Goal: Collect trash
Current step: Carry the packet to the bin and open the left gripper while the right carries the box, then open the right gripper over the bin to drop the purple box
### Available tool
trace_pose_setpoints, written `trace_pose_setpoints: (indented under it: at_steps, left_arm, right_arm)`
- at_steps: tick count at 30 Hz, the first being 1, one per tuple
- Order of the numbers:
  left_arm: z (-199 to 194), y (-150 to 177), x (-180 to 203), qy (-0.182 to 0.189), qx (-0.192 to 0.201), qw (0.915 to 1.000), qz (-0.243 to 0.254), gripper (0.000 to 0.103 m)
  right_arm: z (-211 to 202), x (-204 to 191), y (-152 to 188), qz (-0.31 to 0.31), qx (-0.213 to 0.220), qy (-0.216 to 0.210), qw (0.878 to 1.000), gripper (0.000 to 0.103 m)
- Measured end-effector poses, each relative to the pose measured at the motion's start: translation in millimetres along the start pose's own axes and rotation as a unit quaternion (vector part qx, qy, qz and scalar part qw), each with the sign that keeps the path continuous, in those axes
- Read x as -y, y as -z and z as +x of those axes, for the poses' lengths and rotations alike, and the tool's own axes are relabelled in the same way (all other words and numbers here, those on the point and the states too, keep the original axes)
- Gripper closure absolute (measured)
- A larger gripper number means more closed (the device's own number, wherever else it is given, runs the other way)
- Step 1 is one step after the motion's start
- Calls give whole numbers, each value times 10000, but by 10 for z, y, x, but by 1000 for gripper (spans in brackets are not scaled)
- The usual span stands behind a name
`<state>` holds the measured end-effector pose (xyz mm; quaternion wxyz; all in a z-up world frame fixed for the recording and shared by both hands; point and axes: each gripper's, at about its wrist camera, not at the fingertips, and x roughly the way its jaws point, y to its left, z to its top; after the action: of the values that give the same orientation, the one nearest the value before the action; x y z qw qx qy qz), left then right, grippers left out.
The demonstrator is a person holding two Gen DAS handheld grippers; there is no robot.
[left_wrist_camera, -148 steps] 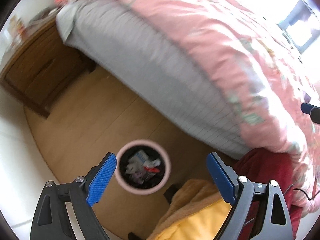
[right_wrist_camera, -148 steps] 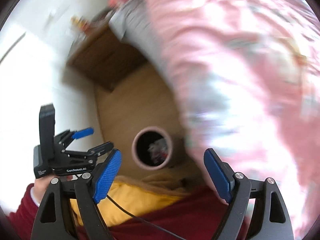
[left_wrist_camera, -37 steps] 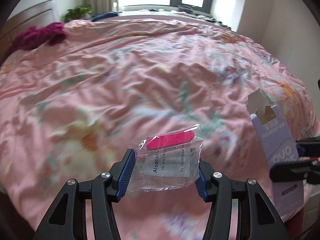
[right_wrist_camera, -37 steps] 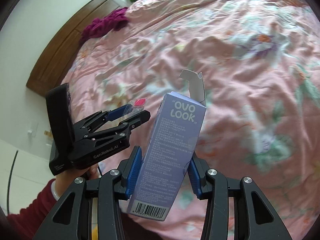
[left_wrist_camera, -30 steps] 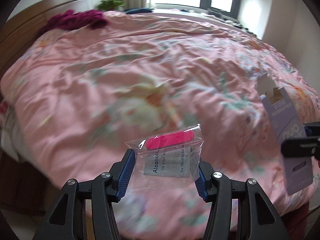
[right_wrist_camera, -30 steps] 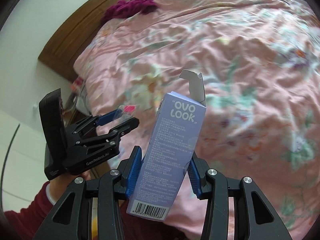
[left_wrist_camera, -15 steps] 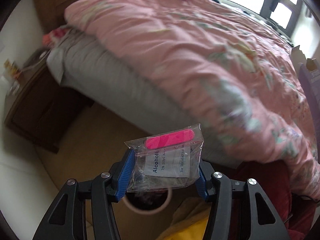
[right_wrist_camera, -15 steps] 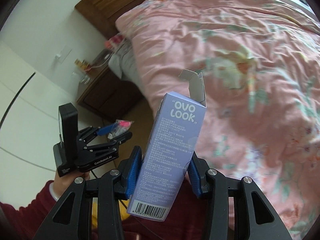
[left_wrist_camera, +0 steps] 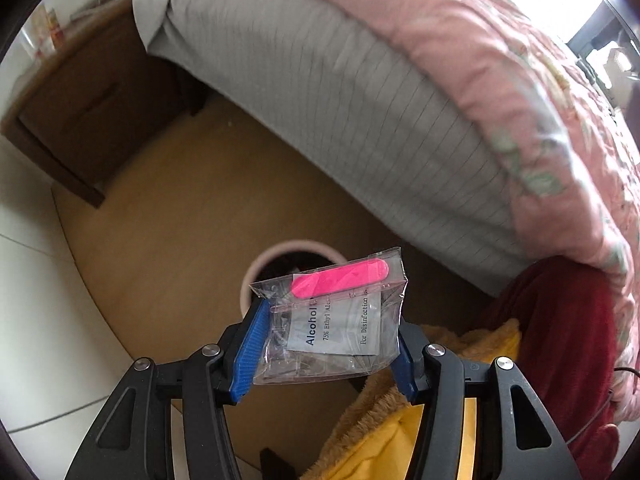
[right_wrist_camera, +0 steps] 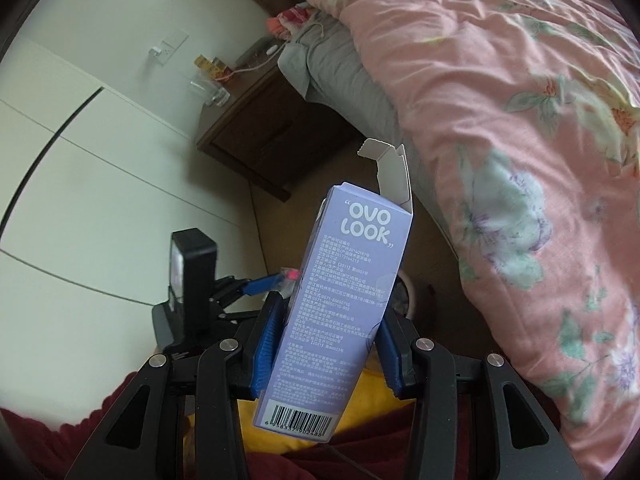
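Note:
My left gripper [left_wrist_camera: 326,350] is shut on a clear plastic packet [left_wrist_camera: 334,320] with a pink strip and an alcohol wipe inside. It holds the packet above a pink-rimmed round trash bin [left_wrist_camera: 280,254] on the wooden floor; the packet hides most of the bin. My right gripper [right_wrist_camera: 328,344] is shut on a tall lilac "OVO LOOK" carton [right_wrist_camera: 344,300] with its top flap open. In the right wrist view the left gripper [right_wrist_camera: 260,286] is to the left of the carton, and the bin's rim [right_wrist_camera: 412,296] peeks out behind the carton.
A bed with a pink floral duvet [left_wrist_camera: 500,60] and grey sheet [left_wrist_camera: 340,92] runs along the right. A dark wooden nightstand [left_wrist_camera: 80,112] stands at the far left, with glasses on top [right_wrist_camera: 212,92]. Yellow and red clothing [left_wrist_camera: 480,360] lies below the grippers.
Both grippers have swung down and left, away from the bed top toward the floor. The bin has come closer under the left gripper. Both grips are unchanged.

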<state>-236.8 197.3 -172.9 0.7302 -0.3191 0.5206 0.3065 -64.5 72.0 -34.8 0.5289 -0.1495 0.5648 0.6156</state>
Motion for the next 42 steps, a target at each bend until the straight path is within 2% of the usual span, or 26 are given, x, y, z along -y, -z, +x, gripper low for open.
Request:
trace_pose_setpoints:
  at_steps: [6,11,13,15,17,25,29,33,36,42]
  left_arm:
    - [363,5,-147,88,-445,9986,-262,46]
    - [473,-2,-237,118,-547,9977,-379,45]
    - [490,-9,-256,163,-593,9972,-434,36]
    - [489,-19,-272,156,-602,9968,-495,14]
    - [447,-40,-249,178,-510,9973,-489,7]
    - [234,-10,-272,-76,-267,9991,-311,5]
    - [0,40,-303,-413,51,9989,-212,5]
    - [-191,100,-375,-783,288,9961,-276,5]
    - [-287,157,-501,-848,392,9943,-508,5]
    - [-375,290,-657,-920,452,9908,-880,5]
  right_arm:
    - [91,69,8,166,-113,64,9998,59]
    - [157,105,3,247,-195,105,9994,59]
    - [203,92,-7,262,-235,109,9993,59]
    - [253,92,-32,282,-262,74,9992,59]
    - [288,80,-44,273,-288,18,9992,59]
    - [454,-58,-127,35,-459,-33,9989,59]
    - [583,-126,-194,-101,-619,-85,9980,59]
    - [921,-213,-280,-343,-1006,-39,9943,59]
    - [1206,-279,-289,-509,-1292,16,9903,59]
    - [1870,-402,-236,-942,-1863,398,9772,59]
